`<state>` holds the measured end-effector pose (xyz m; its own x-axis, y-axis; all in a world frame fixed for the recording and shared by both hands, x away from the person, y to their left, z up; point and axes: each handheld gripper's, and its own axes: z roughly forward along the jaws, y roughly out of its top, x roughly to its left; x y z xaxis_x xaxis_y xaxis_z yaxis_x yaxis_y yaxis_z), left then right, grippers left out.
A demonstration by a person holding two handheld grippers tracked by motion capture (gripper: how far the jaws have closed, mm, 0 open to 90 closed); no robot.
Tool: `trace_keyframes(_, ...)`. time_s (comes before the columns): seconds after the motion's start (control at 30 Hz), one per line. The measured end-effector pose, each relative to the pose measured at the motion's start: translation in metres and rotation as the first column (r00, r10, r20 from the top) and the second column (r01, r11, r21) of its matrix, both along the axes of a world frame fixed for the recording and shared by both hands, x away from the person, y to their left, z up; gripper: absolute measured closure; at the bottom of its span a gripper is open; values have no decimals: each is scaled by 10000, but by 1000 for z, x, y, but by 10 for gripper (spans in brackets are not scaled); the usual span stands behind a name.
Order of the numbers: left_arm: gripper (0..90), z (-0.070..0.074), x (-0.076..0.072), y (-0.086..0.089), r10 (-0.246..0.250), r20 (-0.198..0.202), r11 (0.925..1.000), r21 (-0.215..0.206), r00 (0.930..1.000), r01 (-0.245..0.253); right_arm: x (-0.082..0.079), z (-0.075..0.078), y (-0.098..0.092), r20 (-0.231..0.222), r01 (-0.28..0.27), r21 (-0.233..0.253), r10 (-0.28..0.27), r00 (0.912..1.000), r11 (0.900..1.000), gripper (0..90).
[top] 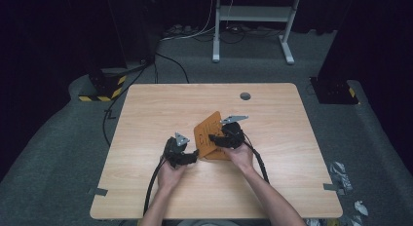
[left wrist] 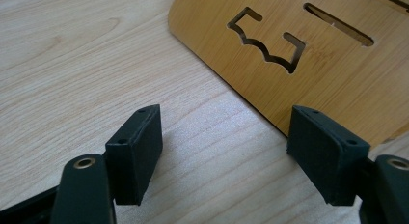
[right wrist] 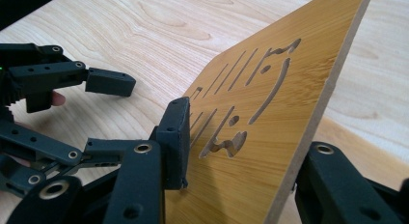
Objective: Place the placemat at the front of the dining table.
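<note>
An orange-brown wooden board [top: 207,131] with cut-out slots and shapes stands tilted up off the light wooden table [top: 156,104]. My right gripper [top: 216,138] is shut on its near edge. In the right gripper view, one pad presses the board's [right wrist: 270,122] carved face and the other jaw sits behind it, the right gripper [right wrist: 246,159] straddling the edge. My left gripper [top: 191,156] is open just left of the board's lower corner. Its pads [left wrist: 140,147] hover over bare table, with the board [left wrist: 318,60] just beyond them. That left gripper [right wrist: 103,115] also appears at the left of the right gripper view.
A grey round grommet [top: 245,96] sits in the table's far side. Beyond the table stand a white desk frame [top: 253,14] and black stands with hazard tape [top: 104,87]. Cables run across the grey floor.
</note>
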<state>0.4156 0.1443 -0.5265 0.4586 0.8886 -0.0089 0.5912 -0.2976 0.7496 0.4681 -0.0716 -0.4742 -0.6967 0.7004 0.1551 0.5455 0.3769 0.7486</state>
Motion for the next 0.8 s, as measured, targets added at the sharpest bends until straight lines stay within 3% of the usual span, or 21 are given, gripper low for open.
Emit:
trace_keyframes(0.07, 282, 0, 0, 0, -2, 21, 10000, -1, 10000, 2, 0, 0, 2, 142, -45, -102, 46, 9999, 9999, 592)
trace_keyframes(0.27, 280, 0, 0, 1, 30, 15, 10000, -46, 10000, -30, 2, 3, 2, -303, -175, 247, 182, 9994, 9995, 659)
trace_keyframes(0.53, 272, 0, -1, 3, 89, 13, 9999, -50, 10000, -89, 0, 13, 12, -220, -586, 84, 588, 9980, 9982, 726)
trace_keyframes(0.8, 272, 0, -1, 3, 202, 5, 9998, -60, 9998, -202, 1, 16, 14, -551, -792, 463, 817, 9951, 9958, 786)
